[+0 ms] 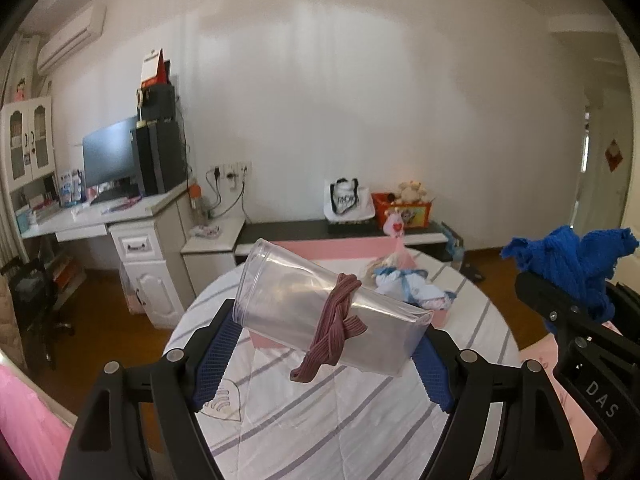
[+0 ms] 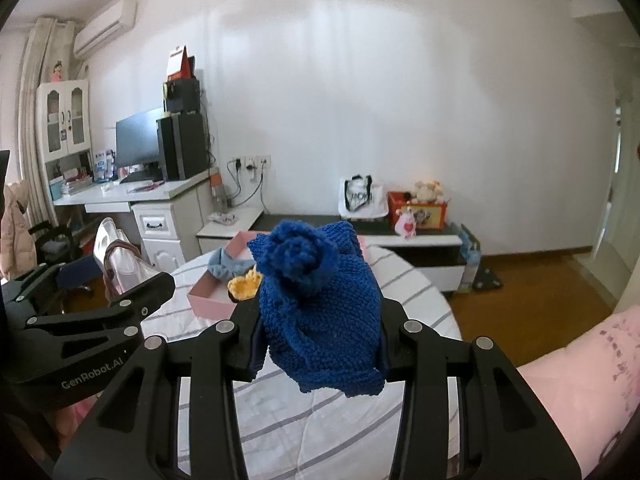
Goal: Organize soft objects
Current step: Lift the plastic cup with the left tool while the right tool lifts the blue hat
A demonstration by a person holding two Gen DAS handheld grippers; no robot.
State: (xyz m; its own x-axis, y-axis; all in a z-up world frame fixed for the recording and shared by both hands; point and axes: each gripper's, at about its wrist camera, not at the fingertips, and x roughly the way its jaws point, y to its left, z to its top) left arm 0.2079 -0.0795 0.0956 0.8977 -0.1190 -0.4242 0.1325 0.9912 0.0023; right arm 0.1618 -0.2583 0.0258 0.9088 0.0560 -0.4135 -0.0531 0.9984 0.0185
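Observation:
My left gripper [image 1: 324, 344] is shut on a clear plastic cup [image 1: 304, 304], held sideways above the bed. A mauve braided headband [image 1: 336, 328] is wrapped around the cup. My right gripper [image 2: 320, 344] is shut on a blue knitted hat [image 2: 320, 304] with a pompom, held above the bed; the hat also shows in the left wrist view [image 1: 572, 264]. A pink box [image 2: 208, 300] on the bed holds a light blue soft item [image 2: 228, 266] and a yellow one [image 2: 244, 286]. The left gripper and cup [image 2: 120, 268] show at the left of the right wrist view.
The bed has a white striped quilt [image 1: 340, 412]. A white desk [image 1: 96, 216] with monitor stands at left. A low dark cabinet [image 1: 344, 230] along the wall holds a bag and an orange toy box [image 1: 404, 208]. Wooden floor [image 2: 540, 304] lies to the right.

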